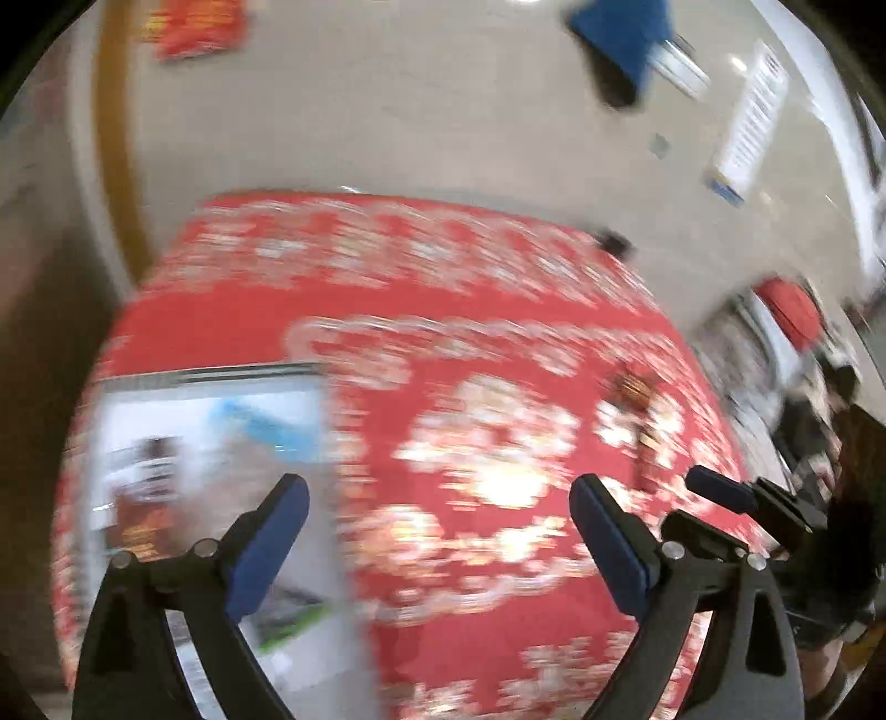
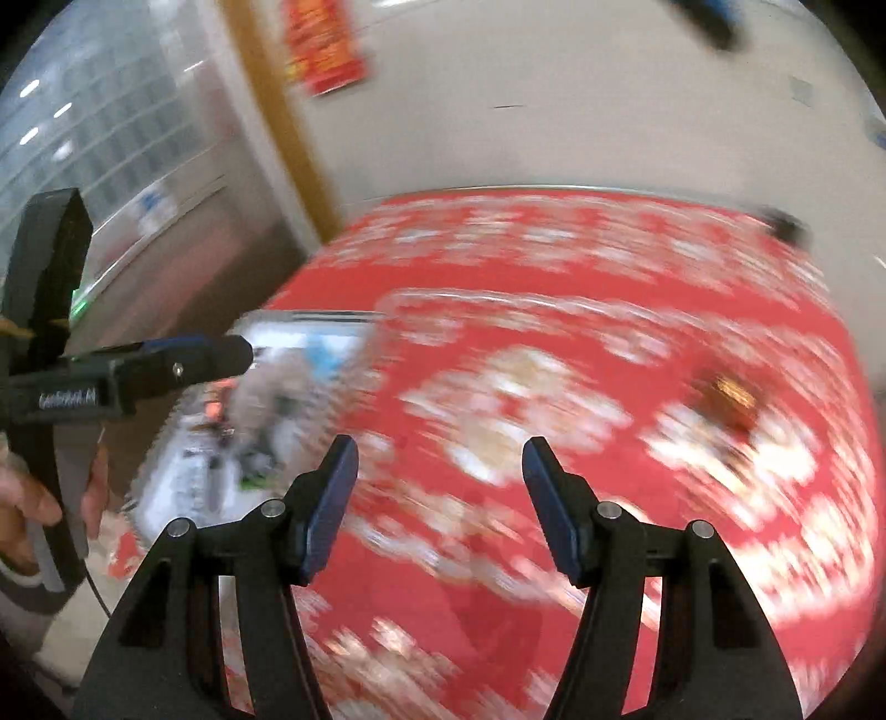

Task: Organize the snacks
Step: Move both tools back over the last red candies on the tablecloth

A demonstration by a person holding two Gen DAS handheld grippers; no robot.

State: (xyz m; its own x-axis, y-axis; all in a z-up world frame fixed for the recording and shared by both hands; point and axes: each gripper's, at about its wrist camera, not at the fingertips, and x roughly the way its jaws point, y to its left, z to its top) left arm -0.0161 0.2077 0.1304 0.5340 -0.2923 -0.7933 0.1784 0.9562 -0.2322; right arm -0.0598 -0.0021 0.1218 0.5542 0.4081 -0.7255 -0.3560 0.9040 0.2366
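Observation:
Both views are blurred by motion. A clear bin (image 1: 210, 487) holding several snack packets sits at the left of a red patterned tablecloth (image 1: 443, 310); it also shows in the right wrist view (image 2: 266, 421). A small brown snack (image 1: 634, 387) lies alone on the cloth to the right, also in the right wrist view (image 2: 731, 399). My left gripper (image 1: 440, 498) is open and empty above the bin's right edge. My right gripper (image 2: 440, 459) is open and empty above the middle of the cloth. The left gripper (image 2: 221, 354) also shows from the side over the bin.
A beige wall stands behind the table, with a red poster (image 2: 324, 44) and a yellow-brown strip (image 1: 116, 155). A glass-block wall (image 2: 88, 138) is at the far left. A dark small object (image 2: 783, 224) sits at the table's far right corner.

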